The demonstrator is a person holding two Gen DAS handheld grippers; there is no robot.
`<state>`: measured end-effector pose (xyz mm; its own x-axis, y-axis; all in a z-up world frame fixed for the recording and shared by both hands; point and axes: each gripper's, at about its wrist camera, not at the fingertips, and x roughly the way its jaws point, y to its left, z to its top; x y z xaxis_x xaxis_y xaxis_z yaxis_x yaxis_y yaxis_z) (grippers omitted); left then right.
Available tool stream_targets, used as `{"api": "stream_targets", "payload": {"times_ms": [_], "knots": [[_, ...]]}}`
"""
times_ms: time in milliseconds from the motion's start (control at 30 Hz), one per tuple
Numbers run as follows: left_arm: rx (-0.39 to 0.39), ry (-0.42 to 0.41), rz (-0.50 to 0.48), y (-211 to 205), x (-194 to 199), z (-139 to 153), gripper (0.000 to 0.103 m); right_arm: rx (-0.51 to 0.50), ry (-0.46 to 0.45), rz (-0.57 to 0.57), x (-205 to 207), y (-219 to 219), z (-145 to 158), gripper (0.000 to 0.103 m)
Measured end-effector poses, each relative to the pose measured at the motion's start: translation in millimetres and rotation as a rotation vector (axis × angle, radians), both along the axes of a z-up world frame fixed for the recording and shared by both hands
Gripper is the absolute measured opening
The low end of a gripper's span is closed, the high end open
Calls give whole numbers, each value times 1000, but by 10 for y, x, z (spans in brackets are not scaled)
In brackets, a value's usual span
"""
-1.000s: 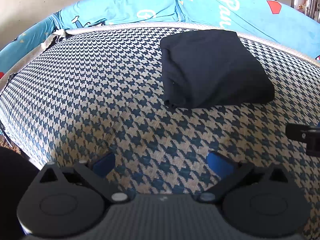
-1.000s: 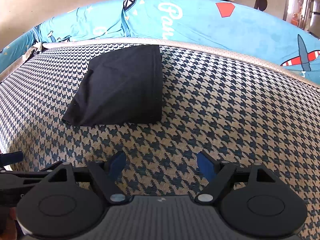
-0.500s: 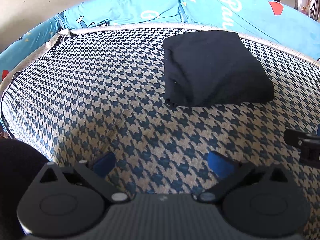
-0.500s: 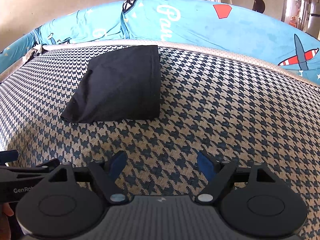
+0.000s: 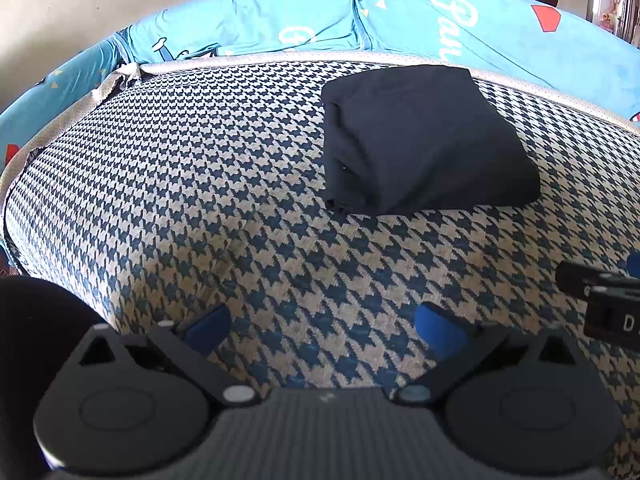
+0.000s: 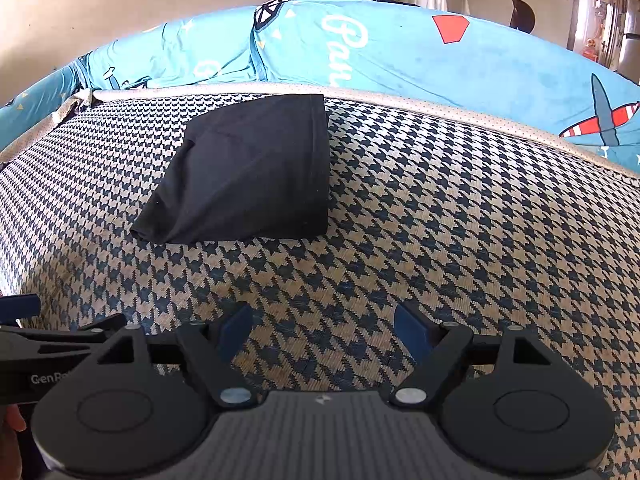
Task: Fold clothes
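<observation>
The black garment [image 5: 424, 140] lies folded into a compact, thick rectangle on the houndstooth mat [image 5: 240, 200], toward the far edge, just short of the pale border where the blue sheet [image 5: 500, 40] begins. It looks like the folding is done or nearly so: the layers stack neatly, though the near left corner shows loose edges peeking out, which might want a last tuck. No other clothes are in sight, so I can't tell whether more remain. The left hand-held gripper [image 5: 322, 326] hovers low over the mat, well apart from the garment, its blue pads spread and holding nothing. The right hand-held gripper [image 6: 322, 328] is likewise spread and empty, near the mat's front. White script on the sheet reads "Pa…" before it curves away; the side of one gripper body carries "GenRo…", cut off.
</observation>
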<state>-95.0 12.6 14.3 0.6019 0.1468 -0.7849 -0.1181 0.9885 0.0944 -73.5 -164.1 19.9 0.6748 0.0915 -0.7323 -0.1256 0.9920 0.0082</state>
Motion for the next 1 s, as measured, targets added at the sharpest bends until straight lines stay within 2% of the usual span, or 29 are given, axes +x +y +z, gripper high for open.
{"api": "stream_targets", "payload": {"times_ms": [1000], "knots": [[-3,-8,0,-36,-37,22,103,20,-14,9,-45,-19,15,79]]}}
